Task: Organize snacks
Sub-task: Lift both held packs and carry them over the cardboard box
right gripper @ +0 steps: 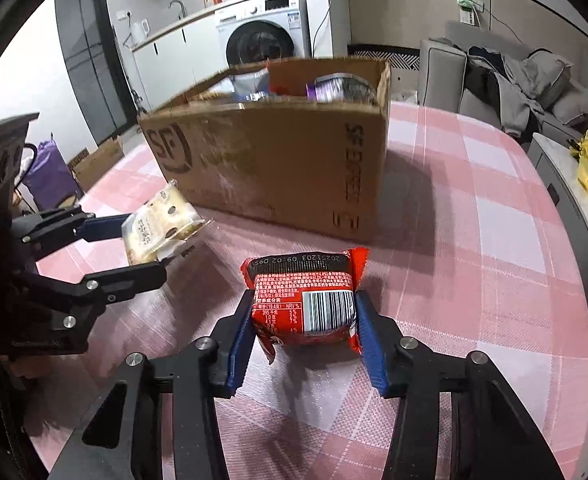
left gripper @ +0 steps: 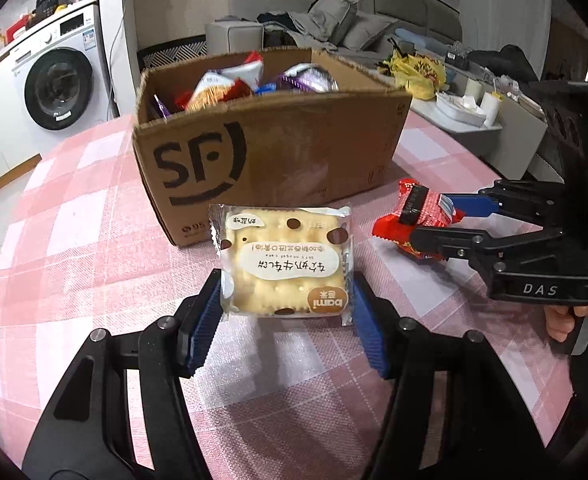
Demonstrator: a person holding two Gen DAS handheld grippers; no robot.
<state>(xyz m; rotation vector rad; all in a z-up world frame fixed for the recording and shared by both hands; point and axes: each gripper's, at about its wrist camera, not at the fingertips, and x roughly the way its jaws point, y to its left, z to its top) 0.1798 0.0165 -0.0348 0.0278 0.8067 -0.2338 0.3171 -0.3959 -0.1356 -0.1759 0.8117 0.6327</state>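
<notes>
Pink-checked tablecloth [left gripper: 74, 216] bears an "SF" box [left gripper: 270, 152]; left hand-held gripper [left gripper: 286, 312] clamps "bami" biscuit pack [left gripper: 286, 260], right hand-held gripper [right gripper: 304, 320] red barcoded packet [right gripper: 306, 300].

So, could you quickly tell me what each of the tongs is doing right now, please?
Left tongs: closed on the pale biscuit packet.
Right tongs: closed on the red snack packet.

A round table [left gripper: 74, 216] under a pink-and-white checked cloth fills the foreground. Behind it a white front-loading washing machine [left gripper: 54, 80] stands under a white counter [right gripper: 182, 26] with a faucet [right gripper: 177, 5]. A grey sofa [left gripper: 334, 20] heaped with clothes lines the beige wall. A low white side table [left gripper: 474, 120] carries a yellow bag [left gripper: 418, 72].
</notes>
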